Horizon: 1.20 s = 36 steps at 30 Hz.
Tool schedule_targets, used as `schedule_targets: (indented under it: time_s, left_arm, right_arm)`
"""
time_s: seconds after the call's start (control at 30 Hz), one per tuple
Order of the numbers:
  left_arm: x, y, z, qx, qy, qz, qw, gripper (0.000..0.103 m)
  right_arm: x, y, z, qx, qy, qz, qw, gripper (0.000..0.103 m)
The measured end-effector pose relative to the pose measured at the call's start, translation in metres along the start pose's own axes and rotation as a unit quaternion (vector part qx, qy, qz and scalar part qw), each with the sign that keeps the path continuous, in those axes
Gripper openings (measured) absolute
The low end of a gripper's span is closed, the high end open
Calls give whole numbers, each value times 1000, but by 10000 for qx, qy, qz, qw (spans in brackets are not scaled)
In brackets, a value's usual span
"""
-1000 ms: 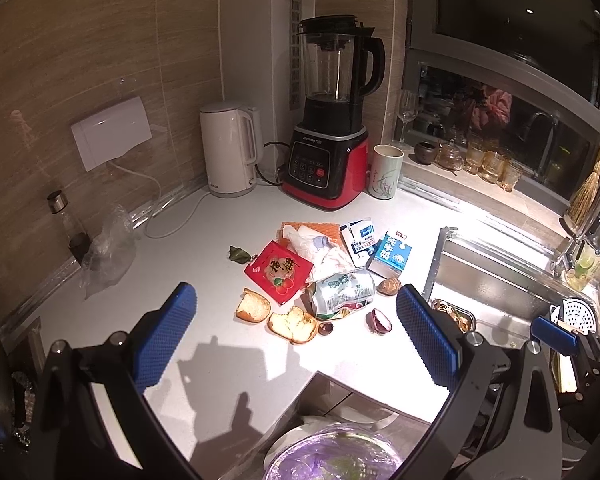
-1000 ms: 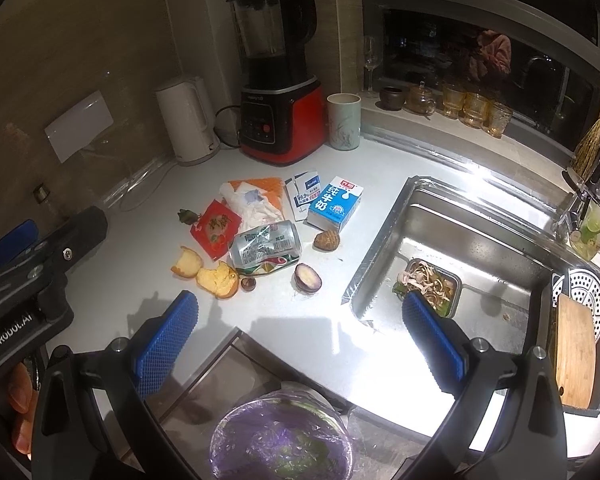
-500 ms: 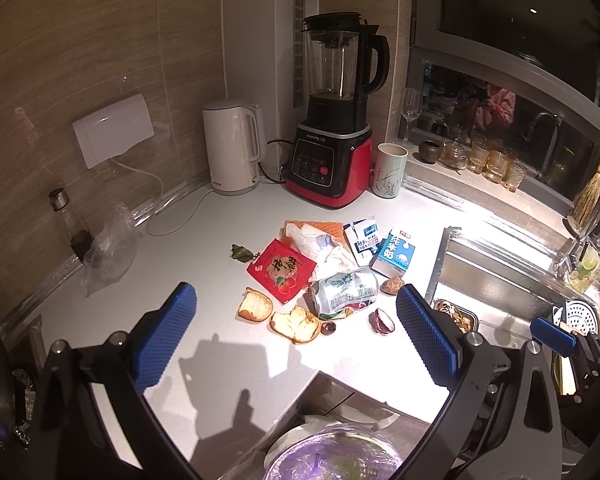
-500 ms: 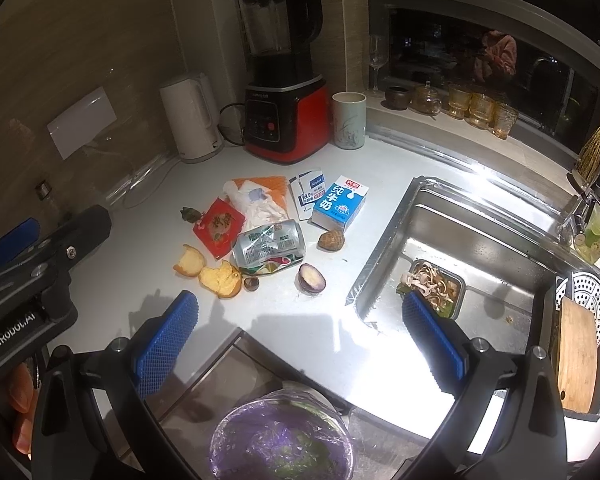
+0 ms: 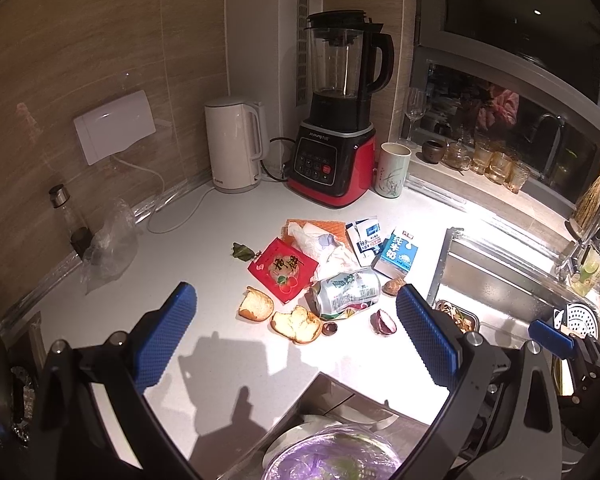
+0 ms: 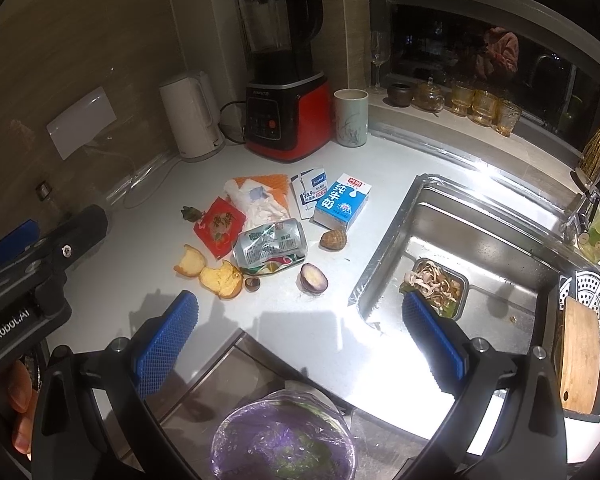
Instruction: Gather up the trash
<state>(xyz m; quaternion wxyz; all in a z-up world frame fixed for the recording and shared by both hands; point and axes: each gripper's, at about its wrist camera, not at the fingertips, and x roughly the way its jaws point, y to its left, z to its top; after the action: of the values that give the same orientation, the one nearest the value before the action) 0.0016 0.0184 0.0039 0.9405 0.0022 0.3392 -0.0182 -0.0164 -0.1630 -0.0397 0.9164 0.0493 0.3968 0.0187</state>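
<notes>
Ahead of both pairs of tongs, toward the back wall and its appliances, the trash lies in one loose heap on the white bench (image 5: 172, 288), well apart from either tool. Both the left tongs (image 5: 296, 344) and the right tongs (image 6: 300, 344) stand wide and hold nothing, hovering over the near edge of the bench. The crushed can (image 5: 346, 290) lies on its side in the middle of the heap, its long axis running roughly left to right across the view, so it sits crosswise to the reach of the tongs. Just nearer than the can are two bread pieces (image 5: 276, 314), and a cut purple vegetable half (image 6: 313, 277) lies to its right. Behind it are the red packet (image 5: 282, 268), crumpled tissue (image 5: 328, 246) and the blue milk carton (image 6: 342, 204). In the left wrist view the can and bread sit almost centred between the blue pads, while in the right wrist view the whole heap lies off to the left; I judge the left tongs better lined up. The lined bin (image 6: 284, 436) sits below the bench edge, nearest the right tongs, so anything picked up must come back toward the camera.
</notes>
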Motion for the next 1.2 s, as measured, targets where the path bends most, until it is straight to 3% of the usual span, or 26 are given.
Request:
schedule_targets:
  time_s: [0.87, 1.07, 1.2]
  left_arm:
    - [17, -4, 0, 60, 41, 95, 9999, 96]
    - [47, 9, 5, -2, 248, 111, 9996, 96]
    - [82, 19, -3, 124, 410, 193, 9989, 96]
  right_arm:
    - [15, -2, 0, 4, 105, 13, 9999, 101]
    - [45, -2, 4, -99, 156, -11, 9998, 101]
    - [86, -1, 1, -327, 287, 23, 9991, 101]
